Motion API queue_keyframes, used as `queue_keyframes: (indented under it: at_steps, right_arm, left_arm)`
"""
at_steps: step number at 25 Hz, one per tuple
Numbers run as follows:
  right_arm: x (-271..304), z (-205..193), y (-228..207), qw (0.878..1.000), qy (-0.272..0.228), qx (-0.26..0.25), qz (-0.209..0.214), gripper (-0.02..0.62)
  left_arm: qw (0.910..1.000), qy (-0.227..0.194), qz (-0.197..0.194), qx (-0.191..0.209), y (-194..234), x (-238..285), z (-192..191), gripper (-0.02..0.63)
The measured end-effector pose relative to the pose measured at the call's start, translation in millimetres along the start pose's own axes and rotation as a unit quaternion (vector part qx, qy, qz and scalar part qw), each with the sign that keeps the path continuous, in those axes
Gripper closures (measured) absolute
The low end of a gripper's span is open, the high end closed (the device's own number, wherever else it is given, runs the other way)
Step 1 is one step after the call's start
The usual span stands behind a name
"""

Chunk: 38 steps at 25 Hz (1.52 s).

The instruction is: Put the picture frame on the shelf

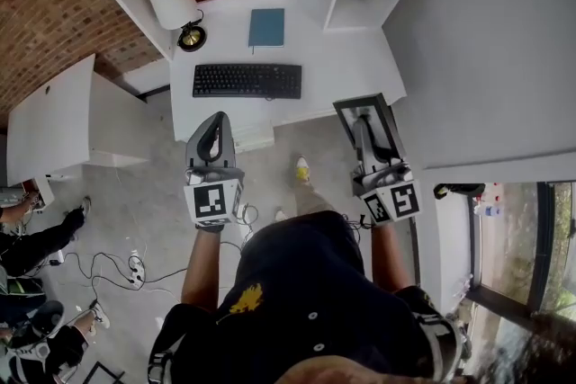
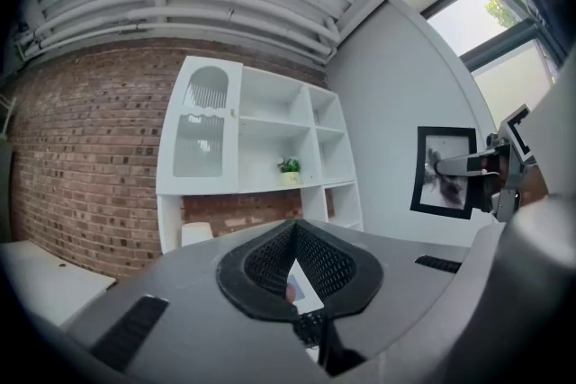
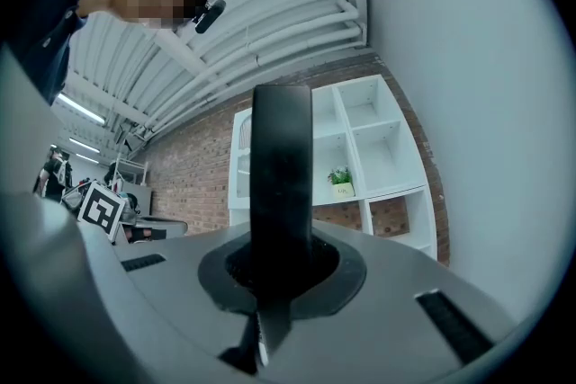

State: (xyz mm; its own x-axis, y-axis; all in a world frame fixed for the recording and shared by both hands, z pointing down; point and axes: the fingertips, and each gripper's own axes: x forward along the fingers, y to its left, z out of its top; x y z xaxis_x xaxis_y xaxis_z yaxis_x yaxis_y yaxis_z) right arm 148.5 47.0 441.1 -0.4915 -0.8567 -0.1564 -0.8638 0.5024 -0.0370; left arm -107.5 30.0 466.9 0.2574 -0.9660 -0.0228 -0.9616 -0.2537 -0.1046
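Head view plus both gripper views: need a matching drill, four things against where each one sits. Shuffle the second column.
Things:
1. picture frame
2. keyboard
3. lamp
4. potted plant

Places:
A. flat on the desk, near the teal book
B. in a cubby of the shelf unit
C. clamped in the right gripper, off the desk
D. at the desk's edge beside the brick wall

Pairs: 1-C, 2-A, 3-D, 4-B
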Motion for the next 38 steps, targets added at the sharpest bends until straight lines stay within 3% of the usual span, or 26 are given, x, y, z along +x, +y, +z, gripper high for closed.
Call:
queue_keyframes:
  at_steps: [10, 20, 26, 29, 33, 38]
  right_arm:
    - [112, 2, -96, 0.999, -0.008, 0.000, 0.042, 0.581]
    - [175, -2, -155, 0.997, -0.003, 0.013, 0.081, 0.581]
    - [204, -6, -161, 0.996, 0.001, 0.018, 0.092, 0.581]
    - [222, -11, -153, 0.993, 0.016, 0.020, 0.118, 0.581]
    - [249, -20, -138, 0.985, 0.034, 0.049, 0.160, 0.581]
    - [285, -10, -123, 0.983, 0.033, 0.032, 0.175, 0.581]
  left_arm:
    - [0.9994, 0.012, 0.018, 0.026, 0, 136, 13, 0.589]
    - [0.9981, 0.025, 0.047, 0.032, -3, 210, 20, 0.588]
    - [0.9977, 0.022, 0.054, 0.034, 9, 229, 21, 0.589]
    - [0.9978, 0.015, 0.059, 0.026, 20, 236, 27, 0.588]
    - [0.9986, 0.015, 0.046, 0.022, 37, 244, 23, 0.588]
    - [0.9988, 0.018, 0.031, 0.034, 65, 258, 25, 0.588]
